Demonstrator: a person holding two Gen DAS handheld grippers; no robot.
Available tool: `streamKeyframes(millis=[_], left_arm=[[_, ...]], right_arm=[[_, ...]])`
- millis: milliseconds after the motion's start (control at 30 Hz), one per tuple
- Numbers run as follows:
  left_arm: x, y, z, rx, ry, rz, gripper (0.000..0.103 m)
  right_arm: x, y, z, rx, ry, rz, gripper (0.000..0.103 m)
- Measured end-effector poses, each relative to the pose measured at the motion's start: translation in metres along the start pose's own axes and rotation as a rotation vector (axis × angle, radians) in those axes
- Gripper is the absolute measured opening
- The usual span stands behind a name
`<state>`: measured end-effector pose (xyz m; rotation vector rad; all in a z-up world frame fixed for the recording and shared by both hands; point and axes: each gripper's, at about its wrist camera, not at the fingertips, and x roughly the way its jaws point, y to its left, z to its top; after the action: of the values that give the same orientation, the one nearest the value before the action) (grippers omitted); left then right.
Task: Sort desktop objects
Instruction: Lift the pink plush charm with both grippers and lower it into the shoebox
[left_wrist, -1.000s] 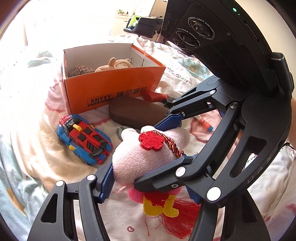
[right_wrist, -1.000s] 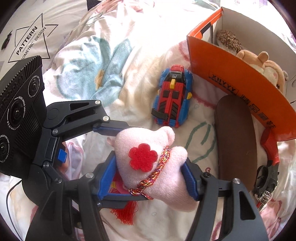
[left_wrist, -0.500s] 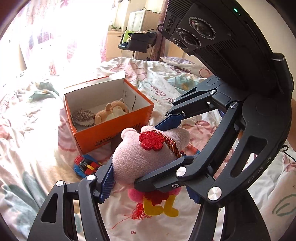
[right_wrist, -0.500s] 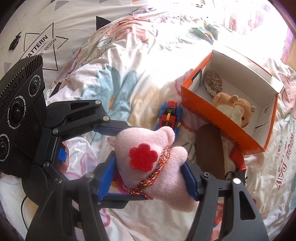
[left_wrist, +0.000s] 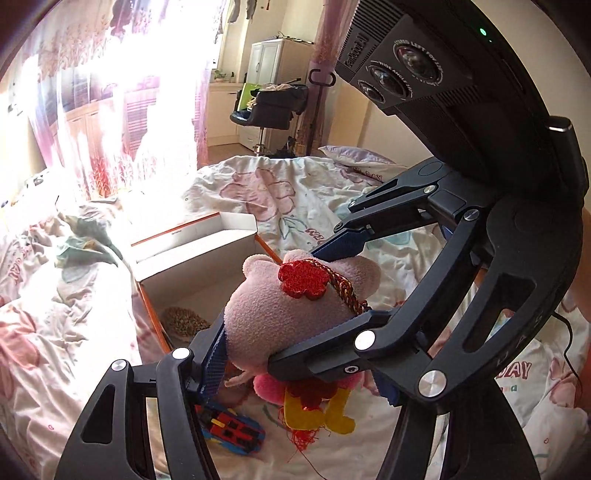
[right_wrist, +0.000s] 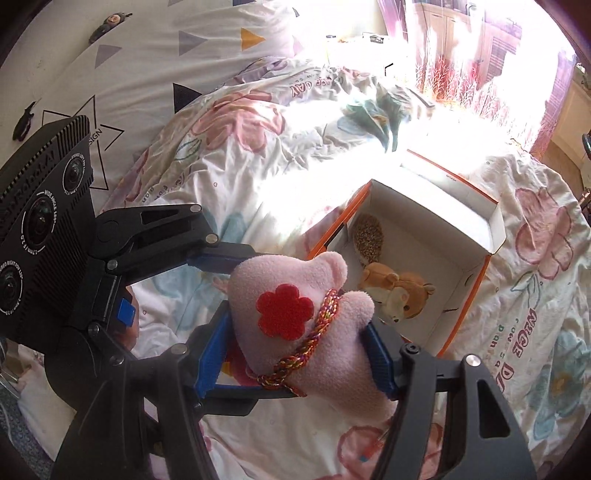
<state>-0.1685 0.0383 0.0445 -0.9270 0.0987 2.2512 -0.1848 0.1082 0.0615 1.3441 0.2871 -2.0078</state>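
Observation:
Both grippers hold one pink plush toy (left_wrist: 295, 310) with a red felt flower and a braided cord; it also shows in the right wrist view (right_wrist: 295, 317). My left gripper (left_wrist: 291, 314) and right gripper (right_wrist: 299, 343) are each shut on it, high above the bed. The orange box (right_wrist: 476, 295) with a white inside lies open below and ahead. It holds a brown spiky hedgehog toy (right_wrist: 369, 238) and a tan plush animal (right_wrist: 402, 295). In the left wrist view the box (left_wrist: 199, 251) sits just behind the plush.
A red and blue toy car (left_wrist: 232, 428) lies on the flowered bedsheet (left_wrist: 74, 332) under the left gripper. A pillow with triangle print (right_wrist: 166, 62) is at the far left of the right wrist view. A chair (left_wrist: 273, 107) and bright window stand beyond the bed.
Both grippers have lifted the pink plush higher off the bed and moved it toward the box. The car, the brown case and the red tool have dropped away below.

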Motion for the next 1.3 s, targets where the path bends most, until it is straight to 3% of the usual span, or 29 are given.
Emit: streamKeyframes(millis=[400,533,800,1300], left_arm=[[0.045,0.041,0.072,0.031,-0.006,0.018,0.064],[0.059,0.059,0.078,0.032,-0.005,0.023,0.064],[0.101,0.096,0.037,-0.033,0.052,0.014,0.065],[0.162,0.112,-0.035,-0.079,0.184,0.029,0.066]], right_arm=[[-0.011,-0.062,0.058,0.025,-0.023,-0.042,0.065],[-0.001,-0.077,0.072,0.029,-0.029,-0.046,0.065],[0.065,-0.093,0.074,0.060,0.023,-0.015,0.065],[0.166,-0.116,0.038,0.144,0.127,0.055,0.066]])
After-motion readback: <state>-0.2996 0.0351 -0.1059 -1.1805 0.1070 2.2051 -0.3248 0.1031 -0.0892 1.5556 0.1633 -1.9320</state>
